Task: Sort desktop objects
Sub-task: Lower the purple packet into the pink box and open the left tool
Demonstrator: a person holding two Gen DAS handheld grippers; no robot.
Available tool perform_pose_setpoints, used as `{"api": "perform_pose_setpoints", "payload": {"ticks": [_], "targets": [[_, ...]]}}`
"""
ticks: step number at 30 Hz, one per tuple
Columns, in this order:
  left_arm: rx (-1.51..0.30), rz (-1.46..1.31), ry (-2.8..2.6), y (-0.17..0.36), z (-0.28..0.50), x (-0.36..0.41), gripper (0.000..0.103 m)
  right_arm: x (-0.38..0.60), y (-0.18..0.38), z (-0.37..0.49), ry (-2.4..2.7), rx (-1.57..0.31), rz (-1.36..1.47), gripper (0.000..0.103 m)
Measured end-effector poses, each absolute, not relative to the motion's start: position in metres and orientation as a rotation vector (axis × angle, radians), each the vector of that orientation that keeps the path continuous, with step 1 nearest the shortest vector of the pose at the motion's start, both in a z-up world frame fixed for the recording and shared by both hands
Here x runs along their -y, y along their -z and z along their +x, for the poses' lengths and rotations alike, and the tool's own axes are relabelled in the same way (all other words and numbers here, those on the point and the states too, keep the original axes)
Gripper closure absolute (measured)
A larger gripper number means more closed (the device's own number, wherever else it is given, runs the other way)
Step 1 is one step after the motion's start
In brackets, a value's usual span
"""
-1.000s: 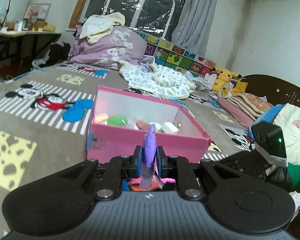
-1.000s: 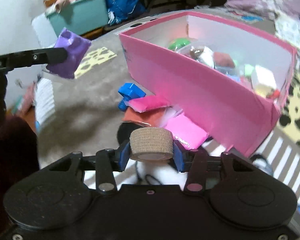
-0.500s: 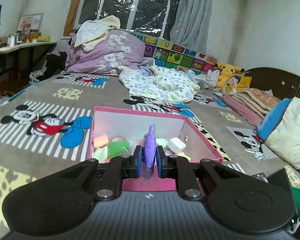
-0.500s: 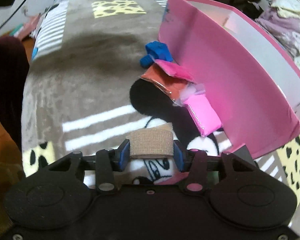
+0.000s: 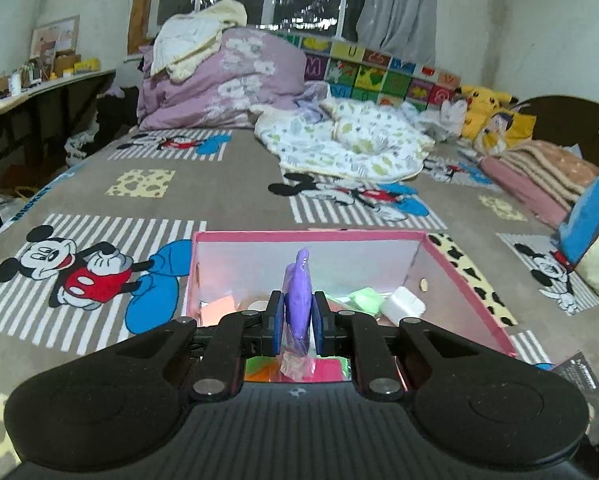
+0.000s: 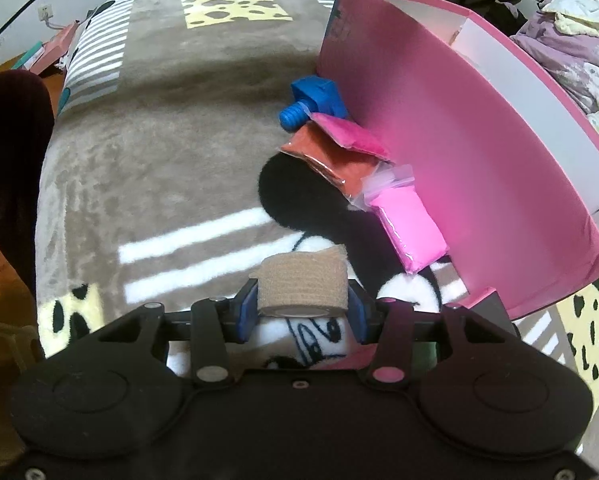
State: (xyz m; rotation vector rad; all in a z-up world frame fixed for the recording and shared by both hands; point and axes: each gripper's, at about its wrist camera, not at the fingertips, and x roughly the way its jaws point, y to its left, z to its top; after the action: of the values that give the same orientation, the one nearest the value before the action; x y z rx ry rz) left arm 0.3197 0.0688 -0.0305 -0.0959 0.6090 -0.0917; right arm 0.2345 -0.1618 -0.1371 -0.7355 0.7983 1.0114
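Left gripper [image 5: 298,322] clamped on a purple packet [image 5: 298,304], held edge-up above the open pink box [image 5: 465,270]. Box sits on a cartoon-mouse blanket [image 5: 227,184]; inside, a white block [image 5: 403,304] and green item [image 5: 365,298] show past the fingers.

Right gripper [image 6: 302,310] pinching a tan bandage roll [image 6: 302,284] sideways, low over the blanket, just outside the box's near wall. Against that wall lie a blue plastic bolt [image 6: 313,100], a dark pink packet [image 6: 349,134] overlapping an orange packet [image 6: 323,160], then a bright pink packet [image 6: 409,228].
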Motion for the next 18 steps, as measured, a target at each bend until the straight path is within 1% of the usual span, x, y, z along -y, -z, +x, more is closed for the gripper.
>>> {"api": "perform_pose_setpoints", "payload": {"ticks": [7,14,18], "targets": [[-0.679,-0.083,0.07,0.041,0.362,-0.068,0.089,0.162,0.137,0.235,-1.012,-0.798,-0.721,0.058],[-0.751,0.095,0.021,0.056,0.398,-0.054,0.089,0.163,0.137,0.234,-1.011,-0.797,-0.715,0.058],[-0.787,0.136,0.006,0.068,0.412,-0.051,0.089,0.164,0.136,0.235,-1.013,-0.8,-0.703,0.058]]}}
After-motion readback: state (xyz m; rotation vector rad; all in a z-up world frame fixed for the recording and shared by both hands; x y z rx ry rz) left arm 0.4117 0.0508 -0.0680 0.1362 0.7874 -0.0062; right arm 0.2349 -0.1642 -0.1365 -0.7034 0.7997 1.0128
